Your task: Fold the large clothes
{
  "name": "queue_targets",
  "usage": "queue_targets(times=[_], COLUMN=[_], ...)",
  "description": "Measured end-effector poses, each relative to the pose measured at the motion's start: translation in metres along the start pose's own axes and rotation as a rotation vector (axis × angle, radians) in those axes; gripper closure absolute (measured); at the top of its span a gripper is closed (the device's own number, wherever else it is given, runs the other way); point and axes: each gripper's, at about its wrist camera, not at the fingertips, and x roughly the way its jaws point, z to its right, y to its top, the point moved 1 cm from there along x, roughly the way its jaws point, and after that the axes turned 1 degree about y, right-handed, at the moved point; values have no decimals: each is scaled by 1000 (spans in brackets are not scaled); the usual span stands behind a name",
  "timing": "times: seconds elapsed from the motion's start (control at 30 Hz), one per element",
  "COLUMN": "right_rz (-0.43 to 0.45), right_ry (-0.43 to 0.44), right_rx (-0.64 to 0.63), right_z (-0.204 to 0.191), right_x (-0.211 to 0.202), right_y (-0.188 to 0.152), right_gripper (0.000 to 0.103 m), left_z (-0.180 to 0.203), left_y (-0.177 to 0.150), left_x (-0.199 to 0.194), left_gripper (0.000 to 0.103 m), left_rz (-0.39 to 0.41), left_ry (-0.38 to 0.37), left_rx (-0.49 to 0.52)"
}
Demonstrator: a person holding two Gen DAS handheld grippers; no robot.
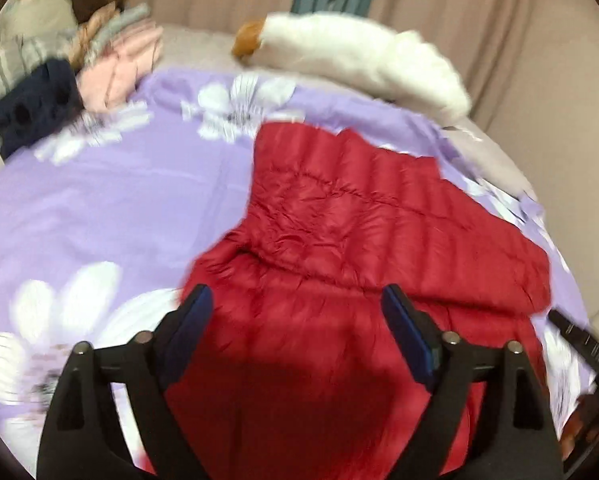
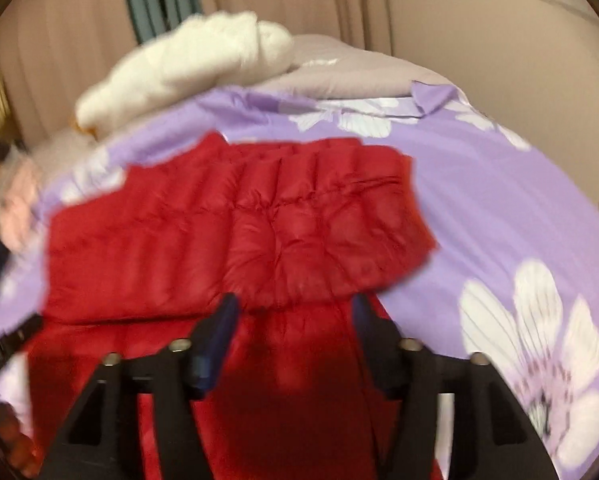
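Beige curtains [image 1: 479, 20] back a bed covered by a purple floral sheet [image 1: 111, 200]. Red quilted jacket [image 1: 339, 220] lies spread on the sheet, right of centre in the left wrist view, its upper part folded over the lower. Both views motion-blurred.

Left claw [image 1: 295, 308]: 2 fingers spread wide apart, nothing between them, hovering over the jacket's near part. Right claw [image 2: 293, 312]: fingers also apart, poised at the folded edge of the jacket; contact with fabric cannot be told.

White fluffy garment [image 1: 363, 60] lies at the bed's far edge. Pile of pink, grey and navy clothes [image 1: 99, 64] sits at the far left corner.
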Motion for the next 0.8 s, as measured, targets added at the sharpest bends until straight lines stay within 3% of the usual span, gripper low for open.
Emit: queue_targets(times=[0.07,0.13,0.27,0.37,0.47,0.6,0.73,0.8], right_rz=[31,62,100,72,60,50,-12,-37], right_ry=[-7,-54,-157,-126,-117,-162,-169,-161], right_rx=[7,-28,-100,-105,-70,-19,48,91], right_z=[8,11,12,19,30,44,61,68], right_x=[-32,-58,-90,-102,-109,-111,-105,-103], right_y=[-7,-18,-43,-63,-78,-102,-125,-136], right_gripper=[22,15,13,13,13,13,13,13], left_z=[-3,-10,-23,-37,-54,-74,-89,-86], left_y=[-9,-21,-45,-68,-87,-118,-144,-152], left_x=[-33,-61,-85,-95,-96,-88,-81,-82], left_gripper=[0,0,0,0,0,0,0,0], left_rz=[48,86,44,32,15,-76,-163,-160], left_ry=[-3,5,-23,-46,-8,2,-97,-144], left_rx=[57,77,74,28,-20,-96,-252,-287])
